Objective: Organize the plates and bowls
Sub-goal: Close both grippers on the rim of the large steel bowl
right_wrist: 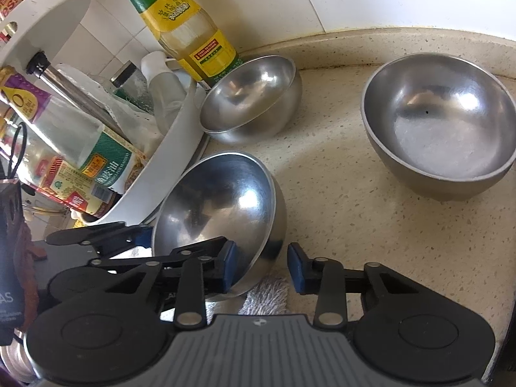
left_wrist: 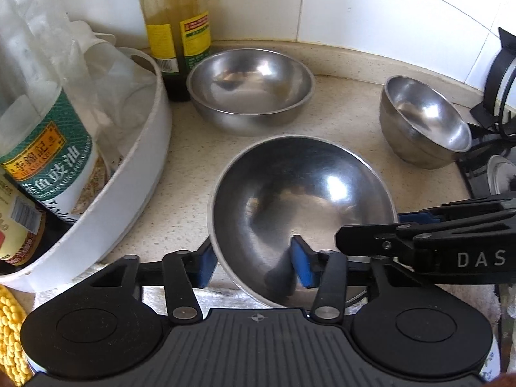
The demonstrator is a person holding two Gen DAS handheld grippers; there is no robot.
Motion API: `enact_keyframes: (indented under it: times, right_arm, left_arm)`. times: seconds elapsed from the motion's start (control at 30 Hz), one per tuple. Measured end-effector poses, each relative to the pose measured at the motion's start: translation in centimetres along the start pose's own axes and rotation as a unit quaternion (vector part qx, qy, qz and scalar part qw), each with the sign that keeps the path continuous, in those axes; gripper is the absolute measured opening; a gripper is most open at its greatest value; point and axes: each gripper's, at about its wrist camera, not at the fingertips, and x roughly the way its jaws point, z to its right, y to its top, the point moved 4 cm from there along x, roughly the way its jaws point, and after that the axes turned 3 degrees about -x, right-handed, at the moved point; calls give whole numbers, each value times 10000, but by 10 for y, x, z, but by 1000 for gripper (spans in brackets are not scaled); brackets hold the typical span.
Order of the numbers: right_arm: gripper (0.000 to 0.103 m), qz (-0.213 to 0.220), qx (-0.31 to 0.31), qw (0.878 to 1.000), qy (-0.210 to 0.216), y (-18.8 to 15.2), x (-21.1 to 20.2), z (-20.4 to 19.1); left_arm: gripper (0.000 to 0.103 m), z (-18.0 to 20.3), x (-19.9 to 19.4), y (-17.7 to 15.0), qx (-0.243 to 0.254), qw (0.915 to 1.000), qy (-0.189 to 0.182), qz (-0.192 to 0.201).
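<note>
Left gripper (left_wrist: 254, 266): fingers spread around the near rim of the near steel bowl (left_wrist: 301, 213); one blue pad sits outside the wall, the other inside the bowl. The gap between pads looks wider than the wall, so no firm pinch seen; contact probable at the inner pad, but the view is too oblique to confirm.

Right gripper (right_wrist: 262, 269): fingers parted, straddling the right-hand rim of the same bowl (right_wrist: 219, 206); left pad inside the bowl, right pad clear of the wall, above the counter (right_wrist: 338, 193).

Near steel bowl: tilted, near edge resting on a white cloth (right_wrist: 267, 296), just beside the white rack tray (left_wrist: 129, 177).

Other bowls: a wide bowl (left_wrist: 251, 90) at the back by the yellow-labelled bottle (left_wrist: 175, 25); a deeper bowl (left_wrist: 422, 122) to the right, well apart from the near one. Both upright on the counter.

Rack tray contents: a green-labelled sauce bottle (left_wrist: 48, 158) and crumpled clear plastic; other items behind are hard to make out.

Cut off: black kettle-like object (left_wrist: 500, 77) at the right edge of the left wrist view, only partly in frame.
</note>
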Motion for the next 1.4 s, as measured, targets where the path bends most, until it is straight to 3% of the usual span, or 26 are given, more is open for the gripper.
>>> enact_keyframes:
  times: [0.37, 1.0, 1.4]
  right_arm:
    - [35, 98, 47, 9999, -95, -7, -16, 4]
    - [35, 293, 565, 9968, -483, -33, -61, 41]
    - [35, 373, 725, 9951, -562, -38, -71, 50]
  left_arm:
    - [57, 16, -5, -3, 159, 9998, -134, -32]
    - [57, 82, -3, -8, 924, 9945, -491, -56]
    - [58, 98, 2, -7, 1124, 9924, -491, -91]
